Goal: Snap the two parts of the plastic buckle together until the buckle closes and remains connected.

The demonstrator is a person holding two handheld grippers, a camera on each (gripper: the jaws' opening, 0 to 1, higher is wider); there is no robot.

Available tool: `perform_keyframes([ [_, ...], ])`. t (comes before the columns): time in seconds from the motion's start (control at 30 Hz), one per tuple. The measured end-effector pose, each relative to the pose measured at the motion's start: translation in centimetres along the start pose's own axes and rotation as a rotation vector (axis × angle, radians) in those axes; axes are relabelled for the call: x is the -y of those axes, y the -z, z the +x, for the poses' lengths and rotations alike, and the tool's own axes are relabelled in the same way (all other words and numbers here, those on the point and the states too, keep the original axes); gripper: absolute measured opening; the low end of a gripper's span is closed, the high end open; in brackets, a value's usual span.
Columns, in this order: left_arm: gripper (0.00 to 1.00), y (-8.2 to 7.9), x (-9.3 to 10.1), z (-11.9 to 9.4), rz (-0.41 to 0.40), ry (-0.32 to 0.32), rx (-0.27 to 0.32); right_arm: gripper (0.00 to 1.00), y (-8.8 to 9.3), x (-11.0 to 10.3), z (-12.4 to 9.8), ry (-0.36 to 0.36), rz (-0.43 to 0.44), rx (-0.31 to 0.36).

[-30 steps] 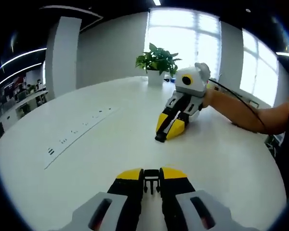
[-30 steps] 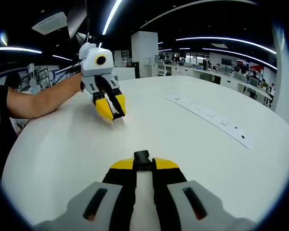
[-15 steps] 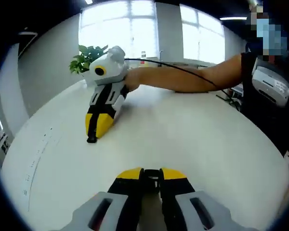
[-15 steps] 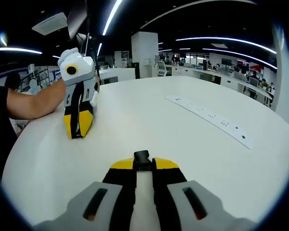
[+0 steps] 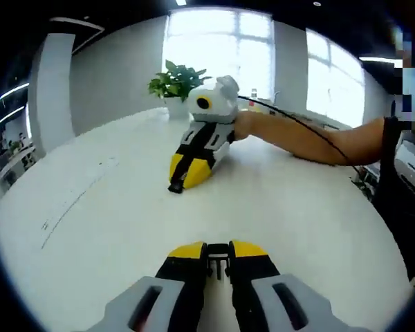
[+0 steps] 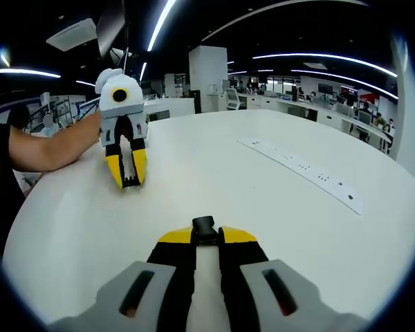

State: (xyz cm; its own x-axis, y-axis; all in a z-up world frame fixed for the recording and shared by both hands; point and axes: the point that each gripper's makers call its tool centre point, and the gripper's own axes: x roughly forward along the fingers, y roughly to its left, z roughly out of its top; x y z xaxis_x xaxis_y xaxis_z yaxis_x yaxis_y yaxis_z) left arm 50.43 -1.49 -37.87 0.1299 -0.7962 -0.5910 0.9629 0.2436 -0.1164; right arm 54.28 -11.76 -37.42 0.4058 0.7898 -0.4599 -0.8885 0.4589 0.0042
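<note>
Left gripper view shows each hand-held gripper (image 5: 218, 250) pinching one buckle half (image 5: 218, 259) (well apart over the bench (image 5: 297, 207)), so aligning and pressing them together comes next.

— What sits between the left gripper (image 5: 218, 254) jaws?

— A black buckle part (image 5: 218, 252), pinched at the yellow tips.

— And farther across the white table (image 5: 90, 228)?

— The right gripper (image 5: 182, 181), tips down on the tabletop, with a forearm (image 5: 311, 138) behind it. A potted plant (image 5: 178, 83) stands near the far edge.

Low opposed views across table (image 5: 311, 207)
</note>
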Motion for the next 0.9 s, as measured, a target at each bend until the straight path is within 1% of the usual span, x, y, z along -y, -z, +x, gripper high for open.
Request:
perform_keyframes([
  [0.03,0.11,0.5,-1.0,-0.3,-0.065,-0.072,-0.024,0.11,0.0,0.0,0.0,0.0,0.0,0.001],
  [0.07,0.11,0.1,-0.7,-0.5,-0.121,-0.07,0.013,0.11,-0.1,-0.1,0.0,0.0,-0.001,0.001],
  [0.1,0.11,0.3,-1.4,-0.9,-0.236,-0.13,0.013,0.11,-0.1,-0.1,0.0,0.0,-0.002,0.0],
  [0.13,0.11,0.2,-2.8,-1.6,-0.231,-0.234,0.034,0.11,-0.1,-0.1,0.1,-0.001,-0.003,-0.001],
  [0.17,0.11,0.2,-3.2,-2.4,-0.249,-0.306,0.051,0.12,-0.1,-0.1,0.1,-0.001,-0.005,-0.002],
  [0.2,0.11,0.7,-3.1,-3.1,-0.339,-0.342,0.056,0.12,-0.1,-0.1,0.1,-0.001,-0.006,-0.003],
  [0.23,0.11,0.9,-3.7,-4.5,-0.381,-0.42,0.085,0.12,-0.1,-0.2,0.1,-0.001,-0.006,-0.003],
  [0.27,0.11,1.5,-4.1,-5.7,-0.405,-0.494,0.092,0.12,-0.1,-0.1,0.1,-0.001,-0.005,-0.001],
  [0.3,0.11,2.2,-3.4,-6.7,-0.432,-0.538,0.107,0.12,-0.1,-0.1,0.1,-0.001,-0.004,0.0],
  [0.33,0.11,2.7,-3.2,-7.6,-0.451,-0.579,0.119,0.12,-0.1,0.0,0.1,-0.001,-0.003,0.001],
  [0.37,0.11,2.7,-4.3,-8.2,-0.457,-0.606,0.102,0.11,-0.2,0.0,0.1,-0.001,-0.003,0.002],
  [0.4,0.11,3.3,-4.8,-9.0,-0.45,-0.667,0.072,0.11,-0.2,-0.1,0.1,-0.001,-0.003,0.002],
  [0.43,0.11,4.7,-5.0,-10.3,-0.423,-0.77,0.006,0.11,-0.2,-0.2,0.1,-0.001,-0.003,0.002],
  [0.5,0.11,6.1,-5.1,-11.3,-0.493,-0.848,0.009,0.12,-0.2,-0.2,0.2,0.001,-0.007,0.001],
  [0.53,0.11,6.7,-5.0,-11.6,-0.539,-0.872,0.022,0.12,-0.2,-0.4,0.3,0.0,-0.008,0.0],
  [0.57,0.11,7.1,-5.2,-11.9,-0.594,-0.884,0.055,0.12,-0.2,-0.5,0.3,-0.003,-0.009,-0.002],
  [0.6,0.11,7.4,-5.1,-12.1,-0.616,-0.896,0.069,0.12,-0.3,-0.5,0.4,-0.003,-0.011,-0.004],
  [0.67,0.11,7.5,-4.9,-12.1,-0.611,-0.913,0.075,0.12,-0.3,-0.6,0.6,-0.007,-0.017,-0.005],
  [0.8,0.11,6.9,-4.4,-10.9,-0.646,-0.879,0.086,0.12,-0.3,-0.8,0.7,-0.007,-0.023,-0.01],
  [0.9,0.11,6.0,-3.4,-9.5,-0.645,-0.863,0.1,0.12,-0.4,-0.4,0.9,-0.009,-0.02,-0.006],
])
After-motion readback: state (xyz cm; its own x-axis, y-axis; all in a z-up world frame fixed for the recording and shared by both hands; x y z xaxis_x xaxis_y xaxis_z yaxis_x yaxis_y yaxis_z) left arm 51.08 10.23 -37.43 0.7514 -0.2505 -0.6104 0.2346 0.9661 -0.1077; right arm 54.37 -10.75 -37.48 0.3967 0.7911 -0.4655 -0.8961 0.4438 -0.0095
